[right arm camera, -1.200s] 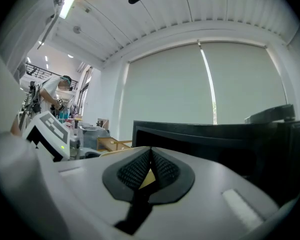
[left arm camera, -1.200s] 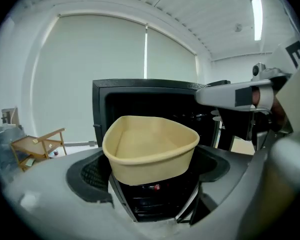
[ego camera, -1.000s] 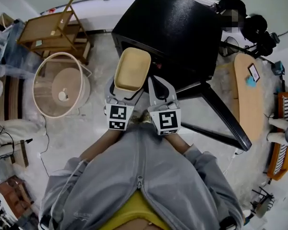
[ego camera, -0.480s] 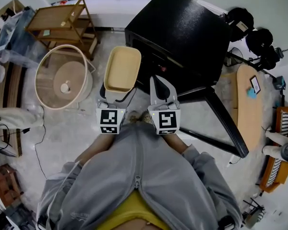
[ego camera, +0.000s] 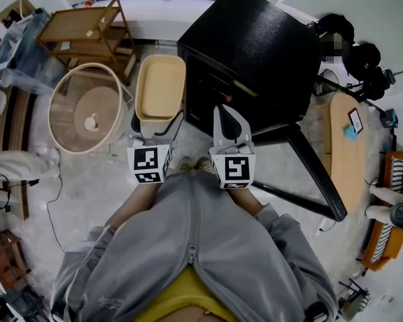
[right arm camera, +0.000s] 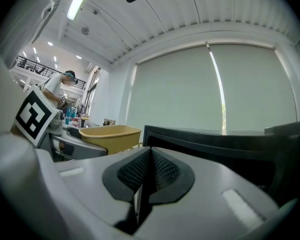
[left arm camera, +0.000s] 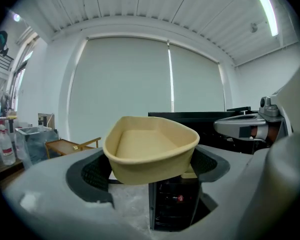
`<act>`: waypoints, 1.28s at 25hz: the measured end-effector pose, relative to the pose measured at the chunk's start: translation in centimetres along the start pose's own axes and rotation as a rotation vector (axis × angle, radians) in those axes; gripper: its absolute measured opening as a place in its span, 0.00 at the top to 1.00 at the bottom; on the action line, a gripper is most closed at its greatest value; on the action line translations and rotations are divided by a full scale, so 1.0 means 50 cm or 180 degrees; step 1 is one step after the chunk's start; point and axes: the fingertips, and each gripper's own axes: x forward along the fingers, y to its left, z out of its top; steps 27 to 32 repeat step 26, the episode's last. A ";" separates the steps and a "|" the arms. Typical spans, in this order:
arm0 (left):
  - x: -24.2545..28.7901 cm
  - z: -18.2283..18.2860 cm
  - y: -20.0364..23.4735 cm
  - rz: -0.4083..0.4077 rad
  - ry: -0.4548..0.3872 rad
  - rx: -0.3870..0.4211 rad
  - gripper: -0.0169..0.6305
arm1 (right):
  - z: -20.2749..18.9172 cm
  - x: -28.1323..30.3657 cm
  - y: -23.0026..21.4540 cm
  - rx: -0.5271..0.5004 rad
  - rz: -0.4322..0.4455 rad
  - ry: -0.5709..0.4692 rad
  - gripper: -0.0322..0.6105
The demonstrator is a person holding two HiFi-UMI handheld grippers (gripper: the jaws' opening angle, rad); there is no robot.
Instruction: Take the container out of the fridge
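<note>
A person in a grey sweatshirt (ego camera: 188,247) stands before the black fridge (ego camera: 255,39), a gripper in each hand. The right gripper (right arm camera: 149,170), at the fridge's open front, has its jaws pressed together with nothing between them. The left gripper (ego camera: 153,125), off the fridge's left front corner, is clamped wide on the near end of the yellow container (ego camera: 160,86), which hangs clear outside the fridge, level and empty. Left of the fridge, beyond the container, stand a round basket (ego camera: 60,123) and a wooden rack (ego camera: 87,29).
</note>
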 end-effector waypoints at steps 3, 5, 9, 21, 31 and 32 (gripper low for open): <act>0.006 0.009 -0.002 -0.0012 -0.0041 0.0037 0.21 | -0.001 0.005 -0.006 -0.0023 -0.0016 0.0014 0.95; 0.010 0.009 -0.005 -0.0028 -0.0042 0.0070 0.21 | 0.001 0.009 -0.011 -0.0016 -0.0031 0.0006 0.95; 0.010 -0.001 -0.003 -0.0042 0.0002 0.0117 0.21 | -0.002 0.014 -0.014 -0.0025 -0.0049 0.0015 0.95; 0.010 -0.010 0.015 -0.0069 -0.0004 0.0076 0.20 | -0.015 0.029 -0.001 -0.0001 -0.0056 0.0080 0.95; 0.009 -0.015 0.014 -0.0124 0.0019 0.0073 0.20 | -0.012 0.031 0.012 -0.0011 -0.0033 0.0080 0.95; 0.009 -0.015 0.014 -0.0124 0.0019 0.0073 0.20 | -0.012 0.031 0.012 -0.0011 -0.0033 0.0080 0.95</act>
